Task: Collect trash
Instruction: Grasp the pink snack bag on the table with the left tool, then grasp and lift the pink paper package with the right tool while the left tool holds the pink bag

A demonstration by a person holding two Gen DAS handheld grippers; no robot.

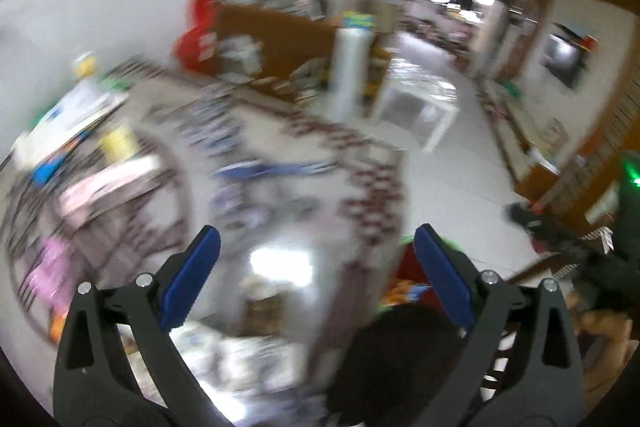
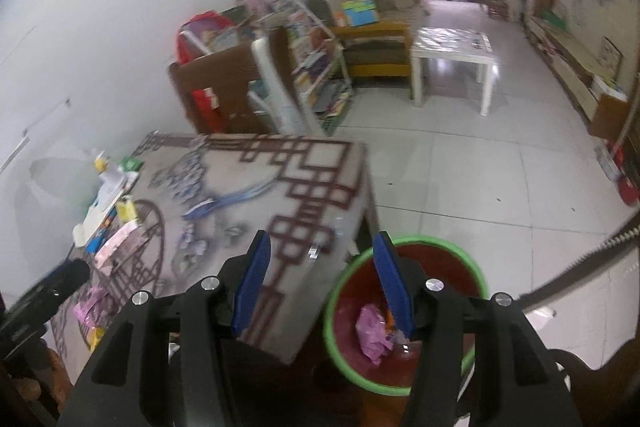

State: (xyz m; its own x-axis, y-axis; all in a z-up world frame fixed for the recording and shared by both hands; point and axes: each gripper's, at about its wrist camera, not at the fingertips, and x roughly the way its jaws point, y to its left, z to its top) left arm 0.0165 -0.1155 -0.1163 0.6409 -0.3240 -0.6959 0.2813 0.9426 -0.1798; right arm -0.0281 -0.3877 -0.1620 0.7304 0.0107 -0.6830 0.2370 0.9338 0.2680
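Both tools hanging open, empty: right tool (image 2: 320, 267) over green-rimmed bin (image 2: 476, 267), pink wrapper (image 2: 372, 331) already inside. Left tool (image 1: 316, 263) heading for remaining trash (image 2: 92, 303) on bench (image 2: 248, 195) left edge; slow approach, view blurring.

Table middle (image 2: 256, 179) lies bare — clutter (image 2: 108, 211) crowds its left edge; bin (image 2: 472, 267) mouth unobstructed.
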